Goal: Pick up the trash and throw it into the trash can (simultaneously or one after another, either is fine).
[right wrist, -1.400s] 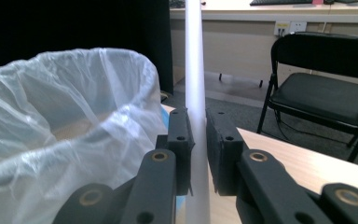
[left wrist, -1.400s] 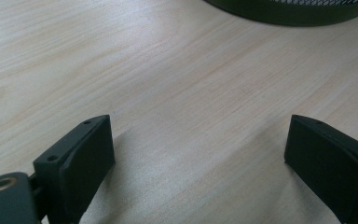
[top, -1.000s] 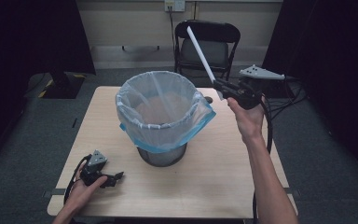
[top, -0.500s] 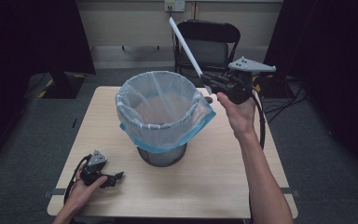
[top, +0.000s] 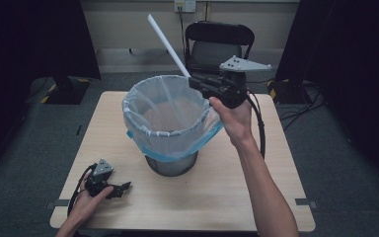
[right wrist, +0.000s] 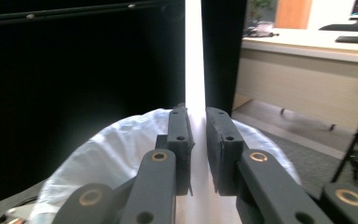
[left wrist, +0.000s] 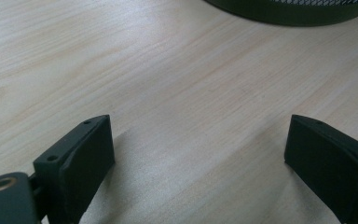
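Strip [top: 168, 45] now tilts toward the upper left, carried over the bin [top: 170, 123]; right claw [top: 193, 80] clamps it, left claw [top: 123, 186] gapes empty.

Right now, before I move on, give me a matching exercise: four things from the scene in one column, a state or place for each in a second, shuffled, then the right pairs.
Things:
1. white strip
2. left gripper
3. bin
4. chair

States or places:
A. on the floor beyond the table
B. jaws open, resting on the table
C. clamped in the right gripper, slanting up over the bin
D. mid-table, lined with a bag that has a blue hem

Pairs: 1-C, 2-B, 3-D, 4-A
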{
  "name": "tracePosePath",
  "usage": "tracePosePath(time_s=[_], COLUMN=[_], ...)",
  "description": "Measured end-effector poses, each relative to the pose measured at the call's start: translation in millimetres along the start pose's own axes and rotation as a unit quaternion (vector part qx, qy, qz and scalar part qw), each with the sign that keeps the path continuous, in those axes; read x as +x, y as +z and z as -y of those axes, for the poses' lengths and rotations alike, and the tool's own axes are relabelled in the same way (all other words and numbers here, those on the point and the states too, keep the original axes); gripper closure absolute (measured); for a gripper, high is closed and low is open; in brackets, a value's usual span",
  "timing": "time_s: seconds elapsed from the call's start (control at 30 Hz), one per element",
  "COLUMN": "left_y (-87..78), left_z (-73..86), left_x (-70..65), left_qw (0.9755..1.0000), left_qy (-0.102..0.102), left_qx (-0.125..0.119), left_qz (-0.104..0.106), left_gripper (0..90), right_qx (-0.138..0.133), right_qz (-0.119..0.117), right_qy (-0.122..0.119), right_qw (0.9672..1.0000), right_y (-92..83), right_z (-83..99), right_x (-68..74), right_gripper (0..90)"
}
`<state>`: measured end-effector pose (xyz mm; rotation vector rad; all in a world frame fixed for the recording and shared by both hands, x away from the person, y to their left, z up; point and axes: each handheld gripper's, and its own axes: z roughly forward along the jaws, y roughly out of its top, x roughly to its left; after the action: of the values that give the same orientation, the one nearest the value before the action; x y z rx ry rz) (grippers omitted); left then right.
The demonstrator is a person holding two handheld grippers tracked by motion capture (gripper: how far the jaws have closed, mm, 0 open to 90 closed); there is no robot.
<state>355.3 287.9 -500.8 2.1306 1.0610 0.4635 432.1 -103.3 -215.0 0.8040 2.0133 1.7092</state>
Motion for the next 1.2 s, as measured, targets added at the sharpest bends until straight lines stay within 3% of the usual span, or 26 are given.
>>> tracePosePath(time_s=[0.23, 0.47, 0.7, 0.77, 1.2], left_y=[0.0, 0.2, 0.0, 0.1, 0.1], left_z=[0.0, 0.1, 0.0, 0.0, 0.1], left_x=[0.0, -0.3, 0.0, -0.1, 0.0], left_qw=[1.0, 1.0, 1.0, 1.0, 1.0], left_qy=[0.0, -0.002, 0.0, 0.0, -0.001], left_qx=[0.0, -0.002, 0.0, 0.0, 0.0], left_qz=[0.0, 0.0, 0.0, 0.0, 0.002], left_gripper=[7.8, 7.7, 7.8, 7.8, 7.8], right_qx=[0.045, 0.067, 0.078, 0.076, 0.079], right_qz=[-0.029, -0.032, -0.018, -0.007, 0.011], right_qy=[-0.016, -0.021, -0.02, -0.018, -0.005], right_qw=[0.9984, 0.997, 0.9966, 0.9969, 0.9968], right_y=[18.8, 28.7, 30.2, 28.4, 30.6], right_z=[7.5, 14.8, 18.3, 18.2, 15.4], right_x=[19.1, 24.4, 21.3, 19.3, 7.5], right_gripper=[81.1, 79.7, 57.1, 53.1, 22.5])
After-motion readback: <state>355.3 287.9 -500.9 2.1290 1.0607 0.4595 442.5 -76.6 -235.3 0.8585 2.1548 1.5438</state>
